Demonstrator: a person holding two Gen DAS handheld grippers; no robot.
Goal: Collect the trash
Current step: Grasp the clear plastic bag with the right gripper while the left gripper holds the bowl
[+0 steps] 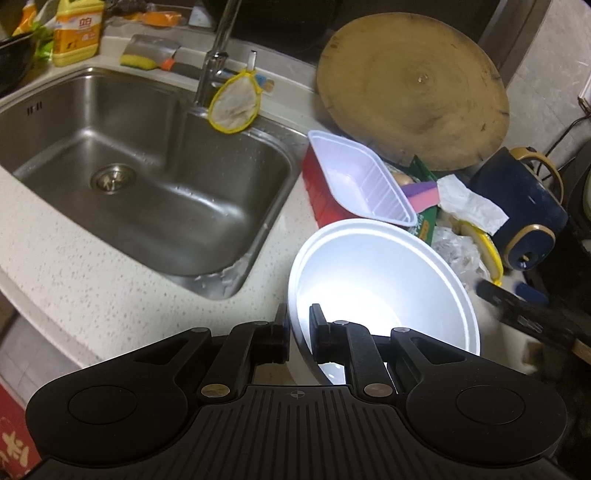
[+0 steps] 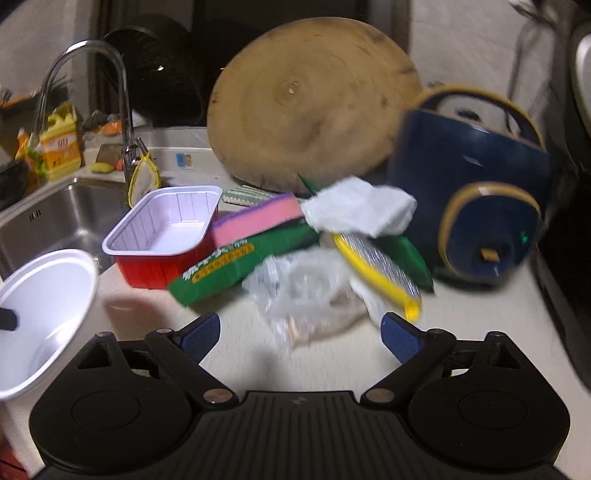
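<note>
- White foam bowl [image 1: 384, 288], round, smooth, empty; the left gripper [image 1: 300, 325] is clamped on its near rim, one finger outside the wall, one inside. In the right wrist view the bowl [image 2: 44, 314] shows tilted at the left edge.
- Red tray [image 1: 354, 181] with ribbed white lining, rectangular, empty, on the desk [image 1: 74, 266] just right of the sink [image 1: 147, 173].
- Sink: stainless steel, basin bare but for the drain; a yellow-rimmed mesh strainer [image 1: 233, 103] hangs by the faucet [image 1: 216, 55].
- Trash heap lies beside the red tray: green packet [image 2: 236, 262], pink and purple sponge [image 2: 258, 218] on top of it, crumpled white tissue [image 2: 358, 206], clear crinkled plastic wrap [image 2: 303, 291], yellow-rimmed foil lid [image 2: 376, 266].
- Right gripper [image 2: 301, 332] stands wide apart, blue pads, nothing between them; the plastic wrap lies just ahead on the desk.
- Only the left wrist view shows the sink floor, the yellow detergent bottle's label [image 1: 77, 33] and a cleaver [image 1: 159, 51] behind the sink.
- Only the right wrist view shows the packet's full length and a striped cloth [image 2: 243, 194] under the board.
- Round wooden chopping board [image 2: 310, 103] leans upright behind the heap; dark blue appliance [image 2: 472, 192] with tan trim to its right.
</note>
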